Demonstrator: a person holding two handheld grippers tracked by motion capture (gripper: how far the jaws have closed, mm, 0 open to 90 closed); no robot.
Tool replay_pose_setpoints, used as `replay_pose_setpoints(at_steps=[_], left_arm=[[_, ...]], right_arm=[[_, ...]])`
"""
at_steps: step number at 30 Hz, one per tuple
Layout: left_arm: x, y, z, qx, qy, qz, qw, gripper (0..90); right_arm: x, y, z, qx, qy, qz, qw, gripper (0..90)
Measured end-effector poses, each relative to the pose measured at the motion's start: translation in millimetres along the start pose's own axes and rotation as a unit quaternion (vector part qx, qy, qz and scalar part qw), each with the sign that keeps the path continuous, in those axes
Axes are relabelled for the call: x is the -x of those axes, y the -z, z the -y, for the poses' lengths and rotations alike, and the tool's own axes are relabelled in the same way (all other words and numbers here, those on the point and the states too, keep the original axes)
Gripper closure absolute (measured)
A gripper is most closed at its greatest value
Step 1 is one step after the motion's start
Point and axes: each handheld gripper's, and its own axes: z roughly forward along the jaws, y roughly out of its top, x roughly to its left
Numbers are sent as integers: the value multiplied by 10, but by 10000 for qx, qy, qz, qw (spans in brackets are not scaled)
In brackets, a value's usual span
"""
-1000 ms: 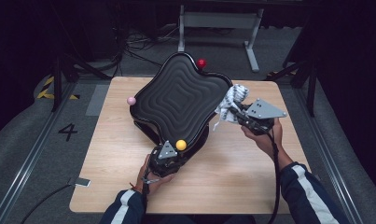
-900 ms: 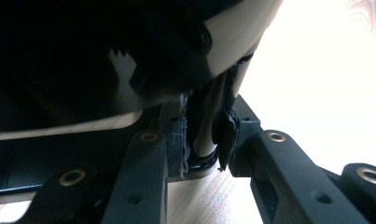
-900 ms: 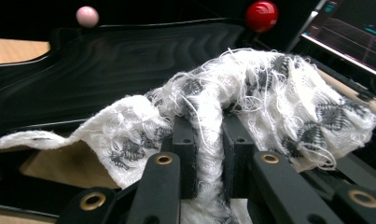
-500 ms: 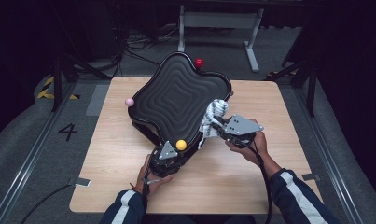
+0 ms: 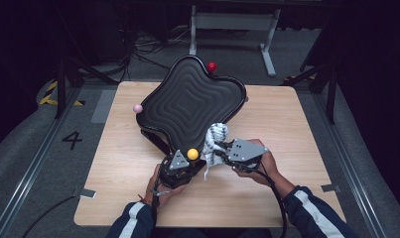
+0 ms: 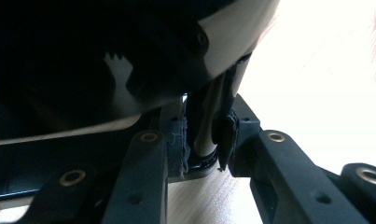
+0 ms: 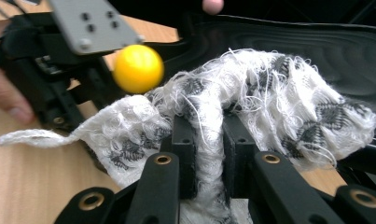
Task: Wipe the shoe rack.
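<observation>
A black tray (image 5: pixel 187 104) with wavy ridges stands tilted on the wooden table (image 5: pixel 297 129). It carries a yellow ball (image 5: pixel 193 154) at its near corner. My left gripper (image 5: pixel 180 167) sits at that corner. In the left gripper view, the left gripper (image 6: pixel 202 135) is shut on a pale stem (image 6: pixel 205 122) under the tray's edge (image 6: pixel 83 56). My right gripper (image 5: pixel 220 153) is shut on a frayed white and black cloth (image 5: pixel 215 141), which rests against the tray's near right rim. In the right gripper view the cloth (image 7: pixel 269 93) bunches over the right gripper (image 7: pixel 209 140), beside the yellow ball (image 7: pixel 138 68).
A red ball (image 5: pixel 212 66) tops the tray's far corner and a pink ball (image 5: pixel 137 108) its left corner. A metal frame (image 5: pixel 227 20) stands behind the table. Bare wood lies to the right of the tray.
My right gripper has carried the cloth left and down, from the tray's right side to its near rim beside the yellow ball. The left gripper has not moved.
</observation>
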Motion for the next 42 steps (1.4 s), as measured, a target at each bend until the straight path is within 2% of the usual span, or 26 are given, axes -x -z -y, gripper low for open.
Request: replay_pose_setpoints(at_steps=[2, 3, 7, 10, 14, 18, 22, 24, 25, 28, 31, 33, 36, 42], left_arm=[[-3, 0, -2, -1, -27, -3, 10000, 732], [-3, 0, -2, -1, -27, -3, 10000, 732], [-2, 1, -3, -10, -35, -11, 10000, 732], [-4, 2, 0, 7, -7, -20, 10000, 732], [-9, 3, -1, 4, -20, -29, 10000, 732], [-9, 3, -1, 9, -16, -33, 10000, 732], [-12, -1, 0, 32, 12, -8, 10000, 732], [-16, 2, -1, 10, 12, 14, 10000, 731], [-16, 2, -1, 10, 12, 14, 10000, 732], [-16, 1, -1, 12, 5, 15, 10000, 732], [-15, -2, 1, 33, 8, 13, 10000, 732], [-14, 0, 1, 28, 10, 9, 10000, 732], [-12, 1, 1, 23, 13, 9, 10000, 732], [-17, 4, 0, 7, 4, 15, 10000, 732]], right_arm=[[-64, -24, -7, -15, 44, -166, 9999, 782], [-64, -24, -7, -15, 44, -166, 9999, 782], [-217, -96, -20, -80, 184, -424, 9989, 779], [-276, -131, -15, -87, 244, -454, 9986, 782], [-244, -132, 10, -80, 196, -472, 9987, 784], [-170, -101, 43, -117, 145, -384, 9991, 783], [-57, -42, 68, -136, 94, -154, 9997, 782], [40, -6, 79, -114, -24, 29, 9999, 783], [40, -6, 79, -114, -24, 29, 9999, 783], [184, 49, 95, -163, -63, 444, 9989, 784], [350, 101, 126, -199, -196, 771, 9966, 787], [491, 150, 155, -239, -380, 1008, 9939, 792], [666, 238, 189, -183, -650, 1220, 9902, 792], [884, 361, 211, -275, -771, 1572, 9842, 792]])
